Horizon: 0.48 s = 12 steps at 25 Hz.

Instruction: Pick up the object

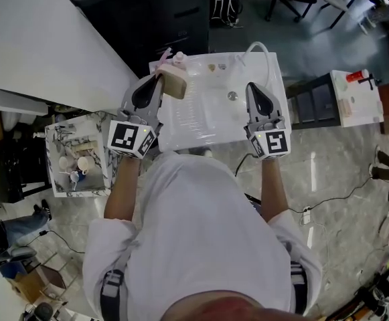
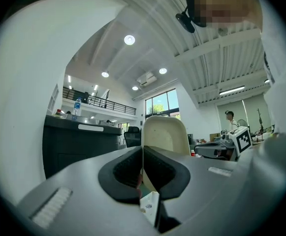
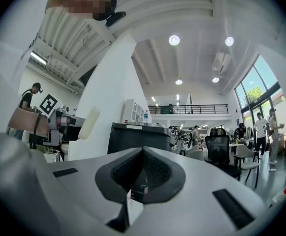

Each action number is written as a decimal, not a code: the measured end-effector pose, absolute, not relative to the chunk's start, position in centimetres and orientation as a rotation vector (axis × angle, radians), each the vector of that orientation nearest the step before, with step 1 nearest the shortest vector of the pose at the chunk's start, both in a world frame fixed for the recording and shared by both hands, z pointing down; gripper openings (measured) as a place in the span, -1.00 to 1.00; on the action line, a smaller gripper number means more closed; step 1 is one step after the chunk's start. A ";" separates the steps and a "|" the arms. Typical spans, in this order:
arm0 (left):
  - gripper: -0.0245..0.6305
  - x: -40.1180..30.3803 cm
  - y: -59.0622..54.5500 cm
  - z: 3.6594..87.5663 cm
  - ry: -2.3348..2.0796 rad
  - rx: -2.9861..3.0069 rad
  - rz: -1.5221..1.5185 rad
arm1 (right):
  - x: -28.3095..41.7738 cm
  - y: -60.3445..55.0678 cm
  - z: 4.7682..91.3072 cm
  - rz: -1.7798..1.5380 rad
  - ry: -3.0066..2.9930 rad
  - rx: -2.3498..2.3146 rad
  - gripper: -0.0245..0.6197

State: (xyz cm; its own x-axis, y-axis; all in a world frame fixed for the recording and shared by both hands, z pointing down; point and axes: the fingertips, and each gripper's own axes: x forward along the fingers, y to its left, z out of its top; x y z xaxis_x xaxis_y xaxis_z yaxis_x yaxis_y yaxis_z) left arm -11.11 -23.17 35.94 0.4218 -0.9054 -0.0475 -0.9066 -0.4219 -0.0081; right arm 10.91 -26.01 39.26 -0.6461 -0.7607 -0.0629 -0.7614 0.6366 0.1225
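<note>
The left gripper (image 1: 159, 80) is clenched on a beige block (image 1: 175, 82) at the far left corner of the white basin (image 1: 201, 129). The right gripper (image 1: 254, 87) has its jaws pressed together on nothing, over the basin's right side. A drain (image 1: 232, 95) sits in the basin, and grey marbled floor (image 1: 328, 172) lies around it.

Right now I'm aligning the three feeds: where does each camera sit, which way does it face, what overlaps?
Head view: on the person's head, facing steeply down at the white basin; shoulders, forearms, left gripper, right gripper show.
Left gripper view: on that gripper, facing along jaws shut on the beige block, toward the black counter; white top at right.
Right gripper view: on that gripper, along shut, empty jaws toward the counter; white top at left.
Shared: each gripper view shows the other gripper.
</note>
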 end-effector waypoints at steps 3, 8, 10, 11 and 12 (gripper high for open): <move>-0.89 -11.3 -22.9 35.2 1.666 -2.612 0.066 | 10.2 -25.6 38.1 0.233 2.842 -1.287 -0.92; -0.89 -11.1 -22.4 34.6 1.656 -2.575 0.044 | 10.1 -25.2 37.7 0.242 2.842 -1.288 -0.92; -0.89 -11.3 -22.5 34.8 1.661 -2.583 0.063 | 9.9 -25.4 37.9 0.260 2.848 -1.289 -0.92; -0.89 -11.4 -22.6 35.0 1.667 -2.589 0.077 | 9.9 -25.6 38.1 0.261 2.848 -1.291 -0.92; -0.89 -11.6 -22.6 35.1 1.674 -2.594 0.085 | 9.9 -25.7 38.3 0.258 2.846 -1.294 -0.92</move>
